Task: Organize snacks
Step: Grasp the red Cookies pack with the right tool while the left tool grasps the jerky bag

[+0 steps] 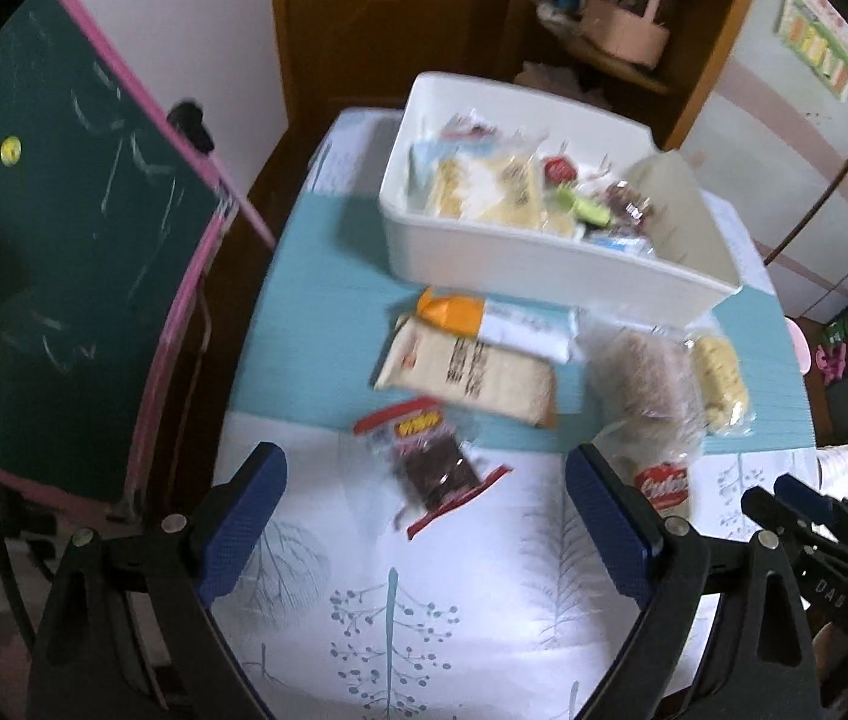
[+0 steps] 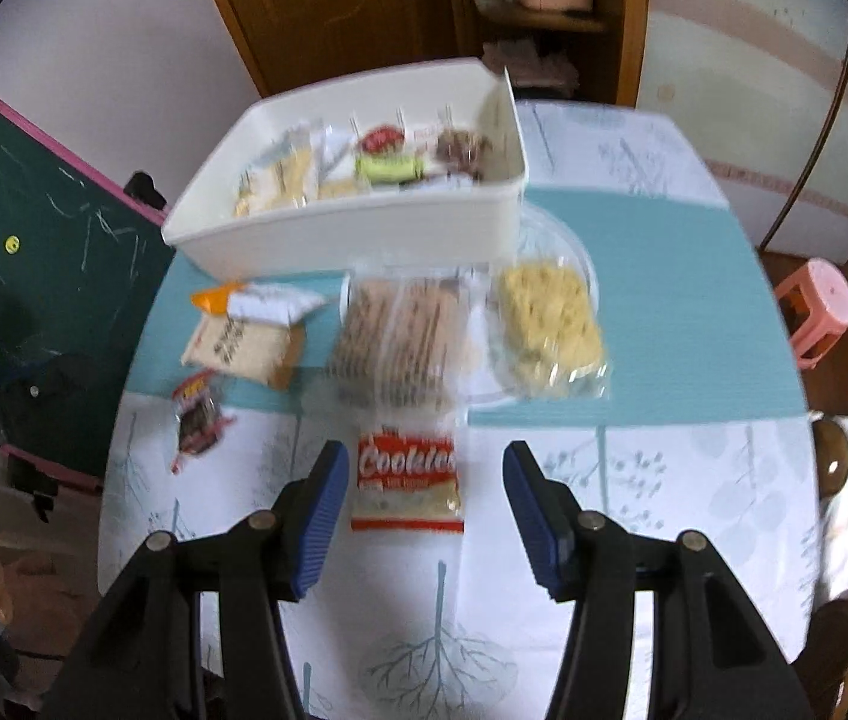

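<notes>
Your left claw [image 1: 424,531] is wide and empty over the dark red snack packet [image 1: 433,463], and your right claw [image 2: 421,516] is half open around the Cookies packet [image 2: 409,480] on the bench [image 2: 664,480], because both go in the white bin [image 2: 340,228] just behind.

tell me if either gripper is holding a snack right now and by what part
Nothing is held. The left gripper hangs open over the dark red-edged packet, the right gripper open over the cookies packet; neither touches its packet.

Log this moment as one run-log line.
left tongs: open over dark snack | right tongs: open around cookies | bin: partly filled
</notes>
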`<state>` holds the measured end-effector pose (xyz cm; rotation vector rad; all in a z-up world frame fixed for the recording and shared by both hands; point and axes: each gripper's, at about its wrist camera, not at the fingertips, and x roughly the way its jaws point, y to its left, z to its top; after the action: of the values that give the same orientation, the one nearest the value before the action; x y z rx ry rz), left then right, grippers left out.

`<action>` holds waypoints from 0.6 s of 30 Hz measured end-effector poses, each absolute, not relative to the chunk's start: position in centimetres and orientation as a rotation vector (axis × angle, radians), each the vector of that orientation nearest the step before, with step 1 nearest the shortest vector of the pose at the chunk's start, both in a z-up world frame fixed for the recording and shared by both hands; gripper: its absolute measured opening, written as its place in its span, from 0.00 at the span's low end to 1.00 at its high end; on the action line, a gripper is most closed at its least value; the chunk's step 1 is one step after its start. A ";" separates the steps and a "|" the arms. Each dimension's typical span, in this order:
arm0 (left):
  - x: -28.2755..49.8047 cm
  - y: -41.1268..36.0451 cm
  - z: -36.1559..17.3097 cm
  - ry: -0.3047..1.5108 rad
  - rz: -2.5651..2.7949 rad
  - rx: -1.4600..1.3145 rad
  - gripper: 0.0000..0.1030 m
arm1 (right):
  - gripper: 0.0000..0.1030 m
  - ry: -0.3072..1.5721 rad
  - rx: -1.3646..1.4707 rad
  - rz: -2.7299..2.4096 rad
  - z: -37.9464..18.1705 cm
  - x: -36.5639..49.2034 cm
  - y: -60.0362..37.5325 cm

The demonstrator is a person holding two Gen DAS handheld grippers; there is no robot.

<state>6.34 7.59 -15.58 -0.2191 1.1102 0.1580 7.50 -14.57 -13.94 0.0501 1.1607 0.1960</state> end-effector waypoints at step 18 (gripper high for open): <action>9.3 8.5 -24.5 1.284 0.179 -0.323 0.91 | 0.52 1.303 0.044 0.204 -22.1 9.1 -12.4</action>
<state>9.31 8.48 -24.49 -0.3226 1.2836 0.1790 9.11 -12.40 -22.09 0.0443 1.3028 0.2036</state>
